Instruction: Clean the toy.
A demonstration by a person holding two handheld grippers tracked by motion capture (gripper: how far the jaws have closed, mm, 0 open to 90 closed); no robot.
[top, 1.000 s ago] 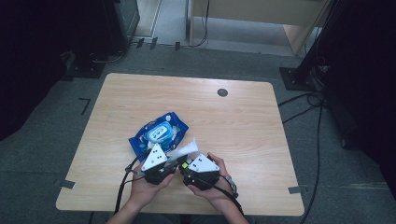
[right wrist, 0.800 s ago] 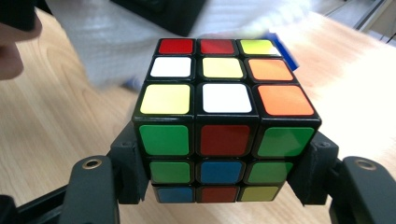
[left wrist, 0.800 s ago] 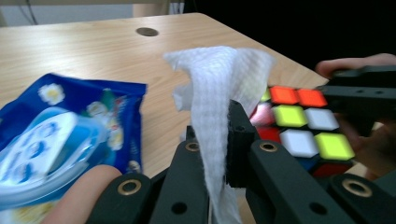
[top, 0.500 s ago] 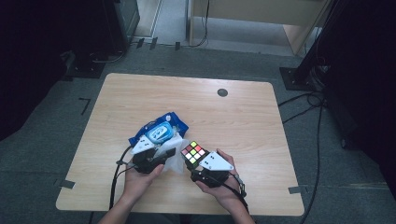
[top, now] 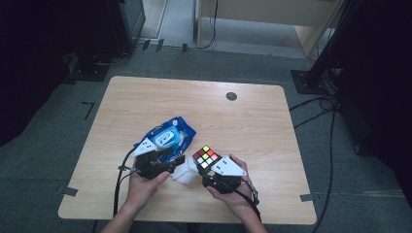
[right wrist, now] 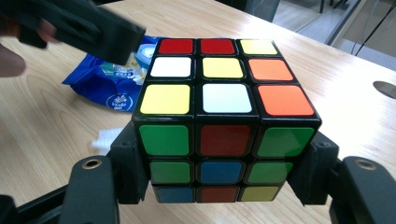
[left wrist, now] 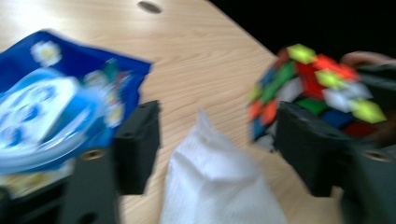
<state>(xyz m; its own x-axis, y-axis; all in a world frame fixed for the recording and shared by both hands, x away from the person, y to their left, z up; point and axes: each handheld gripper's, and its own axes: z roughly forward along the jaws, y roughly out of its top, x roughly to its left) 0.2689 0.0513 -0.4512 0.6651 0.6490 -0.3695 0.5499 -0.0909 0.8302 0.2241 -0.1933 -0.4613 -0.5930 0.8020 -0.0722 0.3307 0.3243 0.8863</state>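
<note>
High view: the person's two hands come in at the near edge of the wooden surface (top: 252, 121), each with a gripper. The right gripper (top: 210, 167) has its fingers (right wrist: 128, 163) clamped on a colour-scrambled puzzle cube (top: 205, 159), one finger pressed flat to each side of the cube's lower layers, as the right gripper view shows plainly. There the cube sits squarely between the two fingers, its top face showing red, yellow, white and orange squares, its near face green, red and blue.

The left gripper (top: 177, 162) has just been opening its fingers (left wrist: 137, 144), and they now stand wide apart. In the left gripper view a crumpled white tissue (left wrist: 217, 186) lies on the surface between those fingers, neither finger pressing on it; I cannot tell whether a finger brushes its edge, as the view is blurred. From above, the tissue lies just beyond the left fingers and just beside the cube, between the two grippers.

A blue pack of wet wipes (top: 167, 136) lies flat on the surface just past the left fingers, on their outer side, away from the cube. In the right gripper view the same pack shows behind the cube, to its left, with the left gripper's dark body above it.

A small dark round cable hole (top: 231, 96) sits in the surface well apart from both sets of fingers, toward the far edge
</note>
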